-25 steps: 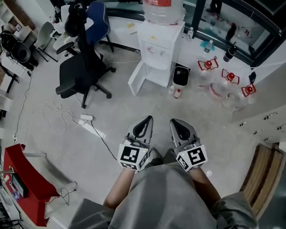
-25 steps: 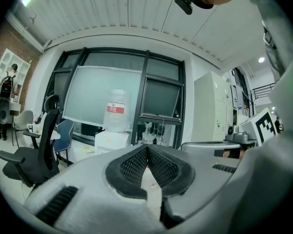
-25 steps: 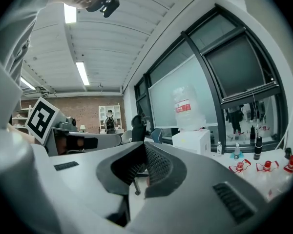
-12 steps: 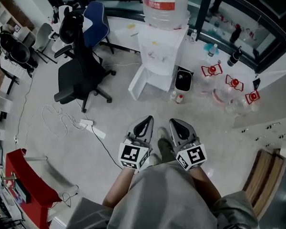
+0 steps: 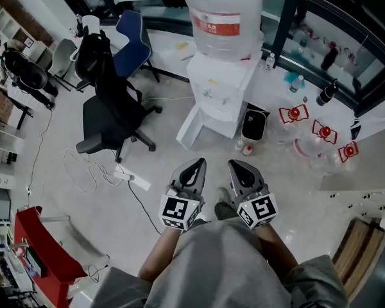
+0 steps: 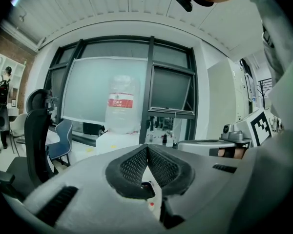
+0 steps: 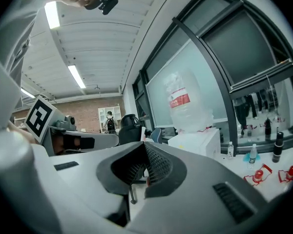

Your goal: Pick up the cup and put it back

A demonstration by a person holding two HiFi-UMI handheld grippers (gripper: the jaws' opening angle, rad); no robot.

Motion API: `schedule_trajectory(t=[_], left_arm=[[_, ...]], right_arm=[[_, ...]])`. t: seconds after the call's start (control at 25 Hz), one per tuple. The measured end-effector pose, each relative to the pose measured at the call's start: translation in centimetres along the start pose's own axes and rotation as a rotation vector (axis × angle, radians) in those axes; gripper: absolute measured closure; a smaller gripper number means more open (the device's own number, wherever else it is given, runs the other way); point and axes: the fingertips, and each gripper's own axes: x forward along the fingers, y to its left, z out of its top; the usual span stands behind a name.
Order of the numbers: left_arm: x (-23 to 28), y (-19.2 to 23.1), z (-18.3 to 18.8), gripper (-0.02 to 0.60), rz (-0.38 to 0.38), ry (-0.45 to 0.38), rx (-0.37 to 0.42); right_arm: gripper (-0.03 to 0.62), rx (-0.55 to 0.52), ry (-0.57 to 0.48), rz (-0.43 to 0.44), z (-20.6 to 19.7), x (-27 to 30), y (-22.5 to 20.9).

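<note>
Both hand-held grippers were carried side by side in front of the person's grey-clad torso (image 5: 221, 268), tips pointing forward. The left gripper (image 5: 196, 163) had its 2 jaws pressed together with nothing between the ribbed pads, and the right gripper (image 5: 235, 165) was likewise fully closed and empty. Ahead stood a white water dispenser (image 5: 219, 98) topped by a large clear bottle (image 5: 223, 18), with a small black bin (image 5: 255, 126) just beside its base. A black office chair (image 5: 112, 117) stood to the left, a blue chair (image 5: 129, 37) behind it, and a white power strip (image 5: 133, 182) lay on the grey floor (image 5: 58, 191). 3 red-and-white objects (image 5: 294, 114) sat to the right. The cup could not be made out in any view.
</note>
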Motion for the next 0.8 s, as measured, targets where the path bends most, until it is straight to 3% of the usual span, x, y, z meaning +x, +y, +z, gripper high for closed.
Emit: schedule_trajectory(t=[0.44,0.8], left_arm=[[4.5,3.6,-0.7,0.572,0.028,0.066,-0.008],[5.6,9.0,-1.7,0.572,-0.082,0.091,-0.009]], right_arm=[[0.583,0.074,0.039,0.011,-1.9,5.3,-3.7],[0.583,0.090,0.040,-0.118,-3.1,10.1,-3.4]])
